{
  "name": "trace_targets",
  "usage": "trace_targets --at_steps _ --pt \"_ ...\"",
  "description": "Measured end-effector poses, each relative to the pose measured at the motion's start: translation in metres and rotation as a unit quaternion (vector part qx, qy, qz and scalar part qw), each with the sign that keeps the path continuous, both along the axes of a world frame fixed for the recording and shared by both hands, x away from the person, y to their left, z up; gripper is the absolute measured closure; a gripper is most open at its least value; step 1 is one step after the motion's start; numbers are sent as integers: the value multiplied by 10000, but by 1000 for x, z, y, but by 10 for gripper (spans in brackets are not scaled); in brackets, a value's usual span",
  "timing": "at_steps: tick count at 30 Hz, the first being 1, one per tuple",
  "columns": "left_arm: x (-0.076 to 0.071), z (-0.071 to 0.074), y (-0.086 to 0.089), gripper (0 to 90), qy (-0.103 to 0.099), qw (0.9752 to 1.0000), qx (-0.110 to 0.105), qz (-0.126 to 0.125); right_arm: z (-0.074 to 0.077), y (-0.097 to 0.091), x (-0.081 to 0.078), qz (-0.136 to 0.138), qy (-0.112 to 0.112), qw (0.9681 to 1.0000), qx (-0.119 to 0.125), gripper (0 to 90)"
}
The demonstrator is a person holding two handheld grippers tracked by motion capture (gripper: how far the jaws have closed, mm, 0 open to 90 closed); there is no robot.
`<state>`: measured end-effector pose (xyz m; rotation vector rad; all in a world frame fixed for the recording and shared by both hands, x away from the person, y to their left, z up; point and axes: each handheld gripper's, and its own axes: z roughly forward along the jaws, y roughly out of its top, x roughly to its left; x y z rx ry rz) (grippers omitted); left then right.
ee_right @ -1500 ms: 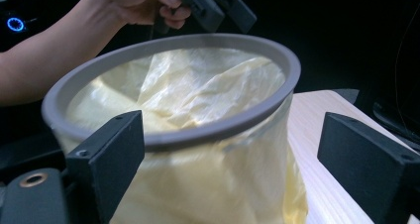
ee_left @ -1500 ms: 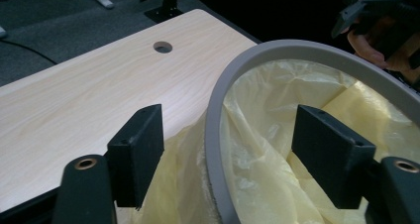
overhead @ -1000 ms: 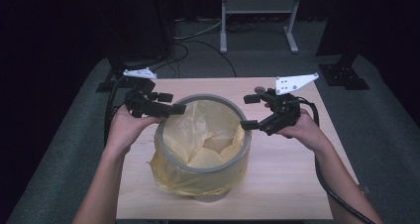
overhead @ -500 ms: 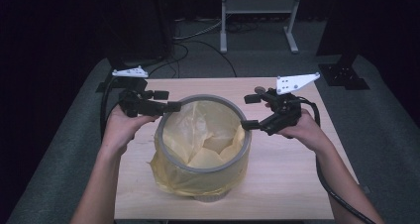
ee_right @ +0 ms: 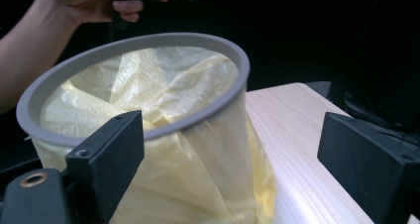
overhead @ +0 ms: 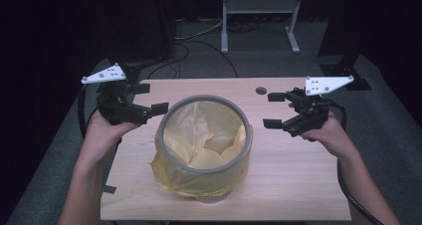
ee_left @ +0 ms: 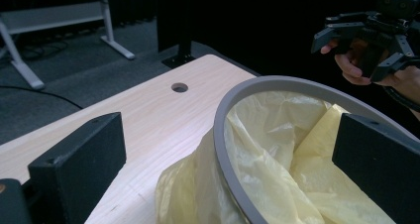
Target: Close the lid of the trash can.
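Grey bin [overhead: 206, 150] with yellow liner [overhead: 201, 138] stands upright, mouth up, between left gripper [overhead: 154, 98], jaws just opened and released, and right gripper [overhead: 271, 109], released.

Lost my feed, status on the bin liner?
Left tool open, jaws just widened, nothing between. Right tool open, off the bin. Liner in, ring on. Nothing blocking.
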<state>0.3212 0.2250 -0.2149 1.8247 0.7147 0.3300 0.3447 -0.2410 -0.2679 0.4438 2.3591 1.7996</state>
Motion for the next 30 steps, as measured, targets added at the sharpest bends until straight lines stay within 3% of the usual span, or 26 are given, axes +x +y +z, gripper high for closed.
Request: trace_targets --at_steps 7,10,17,24,25,26,29,30 --pt "-19 -5 15 0 -111 9998 -19 143 -8 -23 -10 -274 18 9996 -51 97" --pt "-29 -10 22 0 -196 9995 -68 239 -11 -30 -13 -354 15 9994 -39 96" --pt "-51 -29 34 0 -276 9983 57 511 -20 -52 -23 -634 47 9979 -116 97" --pt "-68 -66 41 0 -348 9958 343 771 -42 -73 -34 -948 169 9948 -318 96" --pt "-68 -66 41 0 -348 9958 343 771 -46 -76 -36 -999 175 9942 -347 97" --pt "-72 -78 42 0 -342 9948 443 853 -50 -79 -38 -1044 202 9936 -369 97" --pt "-76 -97 42 0 -293 9934 627 919 -64 -87 -44 -1216 251 9912 -454 96" --pt "-76 -97 42 0 -293 9934 627 919 -64 -87 -44 -1216 251 9912 -454 96"
